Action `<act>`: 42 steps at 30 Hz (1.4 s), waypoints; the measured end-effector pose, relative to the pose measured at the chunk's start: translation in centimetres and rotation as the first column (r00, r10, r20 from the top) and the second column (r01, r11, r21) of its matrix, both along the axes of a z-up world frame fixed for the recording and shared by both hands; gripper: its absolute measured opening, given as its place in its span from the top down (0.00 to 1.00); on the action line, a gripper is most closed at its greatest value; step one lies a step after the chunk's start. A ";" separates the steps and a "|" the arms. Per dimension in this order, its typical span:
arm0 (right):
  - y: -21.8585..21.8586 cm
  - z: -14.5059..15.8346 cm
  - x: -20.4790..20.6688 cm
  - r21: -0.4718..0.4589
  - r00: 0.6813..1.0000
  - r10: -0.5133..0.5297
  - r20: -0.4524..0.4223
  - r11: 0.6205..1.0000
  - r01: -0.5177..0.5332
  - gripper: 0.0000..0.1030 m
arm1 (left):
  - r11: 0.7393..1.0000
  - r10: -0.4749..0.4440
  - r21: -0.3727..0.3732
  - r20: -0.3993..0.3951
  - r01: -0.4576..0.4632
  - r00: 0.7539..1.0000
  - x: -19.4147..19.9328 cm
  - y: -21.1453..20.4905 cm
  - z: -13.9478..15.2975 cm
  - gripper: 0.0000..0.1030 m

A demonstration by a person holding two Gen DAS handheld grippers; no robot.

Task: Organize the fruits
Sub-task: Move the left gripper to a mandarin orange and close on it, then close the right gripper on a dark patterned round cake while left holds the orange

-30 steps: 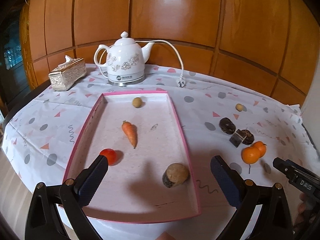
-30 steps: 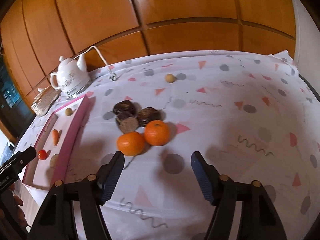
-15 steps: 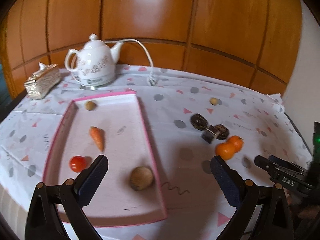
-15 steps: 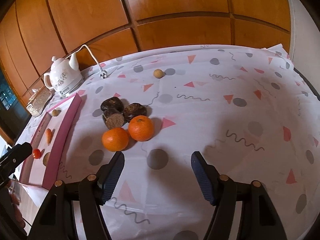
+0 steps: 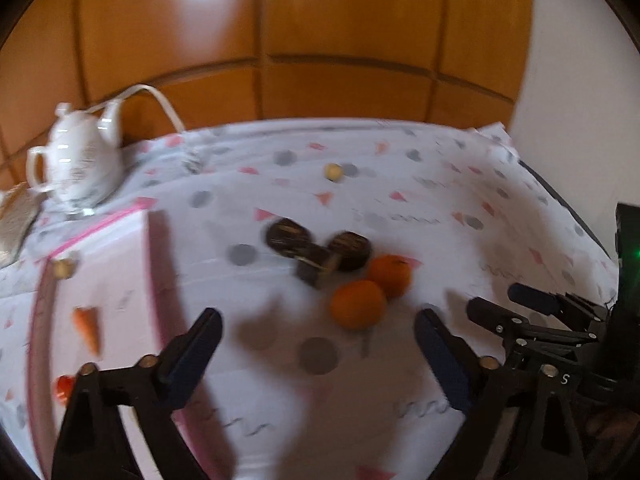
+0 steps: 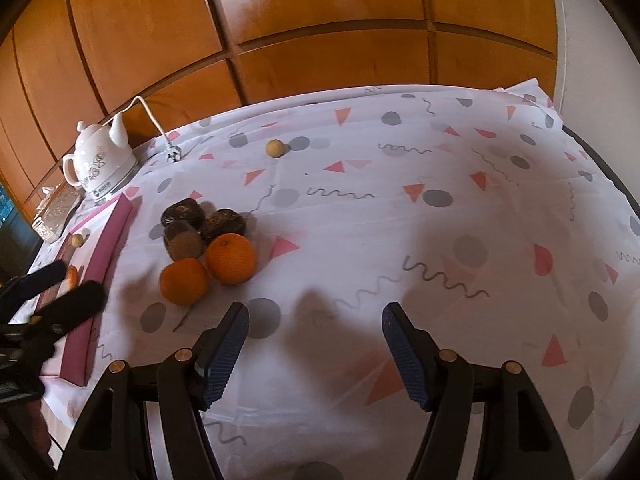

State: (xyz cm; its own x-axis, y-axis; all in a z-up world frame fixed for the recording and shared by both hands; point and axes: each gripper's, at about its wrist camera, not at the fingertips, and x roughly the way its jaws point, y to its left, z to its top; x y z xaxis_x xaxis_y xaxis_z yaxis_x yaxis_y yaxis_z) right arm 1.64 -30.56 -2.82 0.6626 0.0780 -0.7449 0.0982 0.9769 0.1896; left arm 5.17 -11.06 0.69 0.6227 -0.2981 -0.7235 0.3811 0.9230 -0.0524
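Right wrist view shows the worktop (image 6: 440, 240) under a patterned cloth, and on it the pink tray (image 6: 108, 248), the landmark here. Beside the tray's right edge sit three dark brown fruits (image 6: 200, 224) and, touching them, two oranges (image 6: 208, 268), clustered outside it (presumably waiting to be sorted in). Beyond the tray stands a white kettle (image 6: 102, 164); a small yellow fruit (image 6: 275, 148) lies well apart. The left gripper (image 5: 316, 340), jaws spread and empty, faces the nearer orange (image 5: 358, 304), likely lining up a grasp. The right gripper (image 6: 314, 340) hovers empty, jaws spread.
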 end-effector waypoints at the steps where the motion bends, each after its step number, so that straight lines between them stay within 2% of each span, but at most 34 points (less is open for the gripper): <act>1: -0.2 0.0 -0.1 0.001 1.000 -0.004 -0.001 1.000 0.004 0.32 | 1.000 -0.011 0.000 -0.010 0.011 1.000 0.3 -0.5 -0.3 0.11; 4: -0.8 -0.2 -0.1 0.003 1.000 -0.016 -0.005 1.000 0.016 0.32 | 1.000 -0.024 -0.006 -0.052 0.024 0.998 1.3 -1.5 -1.5 0.18; 13: -1.8 -0.8 0.0 0.006 0.999 -0.039 -0.024 0.999 0.039 0.32 | 1.000 0.017 -0.023 -0.109 -0.019 0.994 3.3 -2.4 -3.6 0.26; 17: -1.8 -0.8 0.0 0.007 0.999 -0.039 -0.028 0.999 0.040 0.32 | 0.999 0.029 -0.029 -0.127 -0.033 0.991 3.9 -2.4 -4.4 0.35; 21: -1.8 -0.8 0.1 0.006 0.999 -0.038 -0.031 0.999 0.038 0.32 | 0.998 0.032 -0.045 -0.146 -0.039 0.989 4.4 -2.5 -5.0 0.36; 22: -1.8 -0.8 0.1 0.004 0.999 -0.039 -0.032 0.999 0.039 0.32 | 0.998 0.032 -0.048 -0.144 -0.039 0.989 4.4 -2.5 -5.1 0.42; 23: -1.8 -0.8 0.1 0.004 0.999 -0.038 -0.032 0.999 0.039 0.32 | 0.997 0.015 -0.076 -0.139 -0.026 0.990 4.3 -2.4 -5.1 0.56; 24: -1.7 -0.8 0.1 0.003 0.999 -0.037 -0.033 0.999 0.037 0.32 | 0.995 -0.005 -0.099 -0.148 -0.010 0.989 4.2 -2.3 -5.0 0.62; 28: -1.5 -0.6 0.3 0.001 0.999 -0.025 -0.031 1.000 0.025 0.32 | 0.995 -0.024 -0.097 -0.141 0.011 0.990 3.2 -1.8 -4.5 0.62; 35: -0.6 -0.4 0.8 0.010 0.999 0.025 -0.027 1.000 -0.025 0.32 | 0.993 -0.006 -0.114 -0.148 -0.011 0.989 1.3 0.8 -4.4 0.62; 40: 0.7 0.6 2.3 0.027 0.992 0.129 -0.015 0.991 -0.129 0.36 | 0.992 0.006 -0.122 -0.141 -0.023 0.990 0.2 1.9 -4.3 0.62; 42: 1.5 1.2 3.3 0.019 0.984 0.176 -0.009 0.984 -0.176 0.41 | 0.992 0.010 -0.126 -0.146 -0.029 0.989 0.1 2.2 -4.4 0.62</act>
